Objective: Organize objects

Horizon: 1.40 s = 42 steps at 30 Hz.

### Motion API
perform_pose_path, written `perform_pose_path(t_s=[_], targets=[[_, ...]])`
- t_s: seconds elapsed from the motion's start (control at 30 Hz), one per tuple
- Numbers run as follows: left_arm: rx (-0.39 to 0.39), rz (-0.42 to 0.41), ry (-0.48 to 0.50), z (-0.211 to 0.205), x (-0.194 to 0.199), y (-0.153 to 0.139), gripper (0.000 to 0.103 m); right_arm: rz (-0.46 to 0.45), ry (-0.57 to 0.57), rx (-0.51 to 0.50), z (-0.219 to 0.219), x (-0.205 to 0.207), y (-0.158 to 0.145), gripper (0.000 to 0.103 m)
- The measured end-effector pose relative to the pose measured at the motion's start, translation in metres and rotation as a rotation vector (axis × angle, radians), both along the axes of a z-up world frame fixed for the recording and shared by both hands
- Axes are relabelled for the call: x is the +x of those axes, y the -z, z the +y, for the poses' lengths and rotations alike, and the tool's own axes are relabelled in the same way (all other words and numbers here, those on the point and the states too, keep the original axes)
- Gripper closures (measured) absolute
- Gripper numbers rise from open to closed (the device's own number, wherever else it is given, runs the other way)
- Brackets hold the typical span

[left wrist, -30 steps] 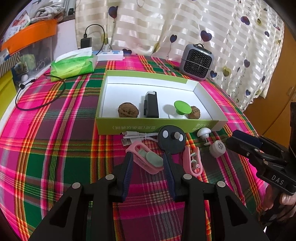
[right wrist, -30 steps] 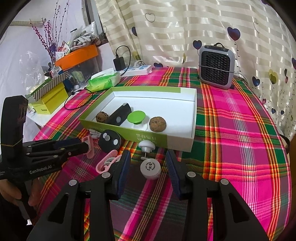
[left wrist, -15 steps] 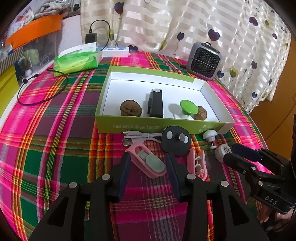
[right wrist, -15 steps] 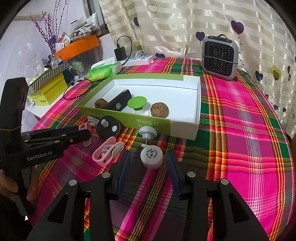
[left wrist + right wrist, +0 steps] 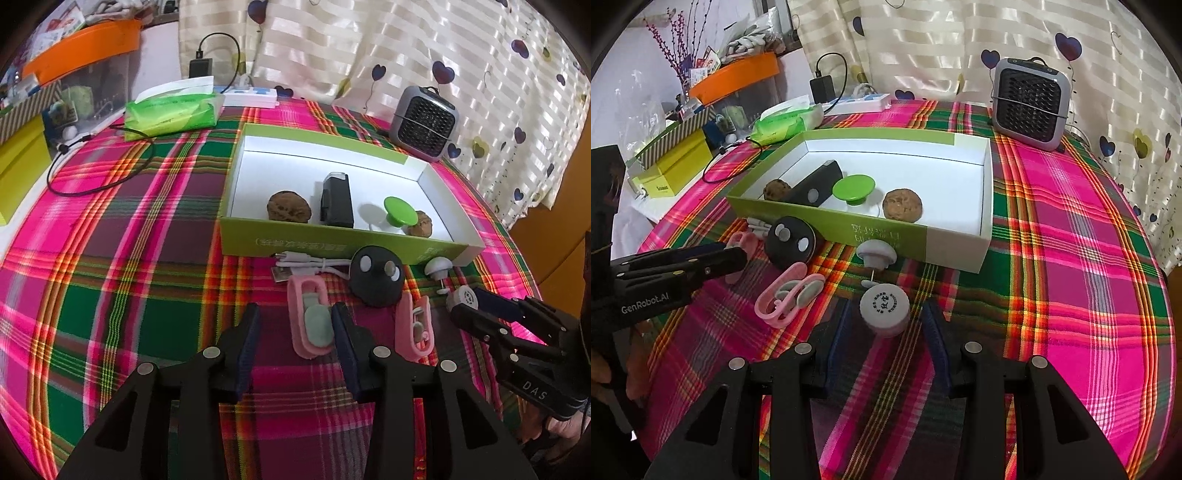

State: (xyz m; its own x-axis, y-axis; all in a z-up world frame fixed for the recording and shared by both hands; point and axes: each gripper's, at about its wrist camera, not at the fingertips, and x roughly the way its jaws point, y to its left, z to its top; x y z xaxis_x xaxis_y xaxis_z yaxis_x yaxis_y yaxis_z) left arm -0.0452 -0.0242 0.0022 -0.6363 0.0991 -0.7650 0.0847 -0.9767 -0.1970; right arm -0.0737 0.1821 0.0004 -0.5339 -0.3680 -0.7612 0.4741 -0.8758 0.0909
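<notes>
Both grippers are held open and empty: the left gripper [image 5: 295, 325] straddles a pink clip [image 5: 309, 319] whose near end is hidden behind a fingertip, and the right gripper [image 5: 886, 325] flanks a round white cap [image 5: 884, 306] bearing print too small to read. A glossy black disc [image 5: 376, 275] and white cable [image 5: 306, 264] lie on the plaid-clothed surface [image 5: 110, 236] beside the green cardboard box [image 5: 295, 243], where two wrinkled walnuts are kept.

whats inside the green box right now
Inside the green box: two walnuts, a black device and a green-topped knob. The near wall hides their bases and the floor strip behind it.
</notes>
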Motion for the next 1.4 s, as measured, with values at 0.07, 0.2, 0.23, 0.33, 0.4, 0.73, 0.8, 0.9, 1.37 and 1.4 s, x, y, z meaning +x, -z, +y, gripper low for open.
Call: perform_pose_path(t_s=[0.07,0.2,0.23,0.33,0.4,0.73,0.8,0.9,1.37,1.4], targets=[[-0.003,0.001,0.004,0.0,-0.001,0.0,0.065,-0.001,-0.003,0.003,-0.001,0.0,0.0,0.07],[-0.025,0.008,0.019,0.004,-0.003,0.0,0.068,0.001,-0.002,0.007,-0.002,0.0,0.001,0.074],[-0.033,0.008,0.019,0.005,-0.004,0.0,0.072,0.001,-0.002,0.006,-0.002,0.0,0.001,0.074],[-0.044,0.009,0.019,0.005,-0.005,0.0,0.079,0.0,0.001,0.002,-0.001,0.0,0.001,0.074],[-0.048,0.009,0.02,0.006,-0.005,0.0,0.084,0.002,0.003,-0.003,-0.001,-0.001,0.0,0.074],[-0.043,0.016,0.032,0.007,-0.002,-0.003,0.087,0.025,0.001,-0.028,0.002,0.003,-0.004,0.074],[-0.043,0.025,0.035,0.008,-0.001,-0.005,0.087,0.029,-0.002,-0.032,0.001,0.005,-0.006,0.074],[-0.041,0.041,0.043,0.009,0.002,-0.011,0.087,0.043,-0.01,-0.038,0.0,0.008,-0.01,0.074],[-0.044,0.099,0.083,0.016,0.01,-0.029,0.087,0.098,-0.034,-0.049,-0.008,0.018,-0.027,0.074],[-0.045,0.102,0.085,0.016,0.01,-0.03,0.087,0.102,-0.034,-0.051,-0.008,0.018,-0.028,0.074]])
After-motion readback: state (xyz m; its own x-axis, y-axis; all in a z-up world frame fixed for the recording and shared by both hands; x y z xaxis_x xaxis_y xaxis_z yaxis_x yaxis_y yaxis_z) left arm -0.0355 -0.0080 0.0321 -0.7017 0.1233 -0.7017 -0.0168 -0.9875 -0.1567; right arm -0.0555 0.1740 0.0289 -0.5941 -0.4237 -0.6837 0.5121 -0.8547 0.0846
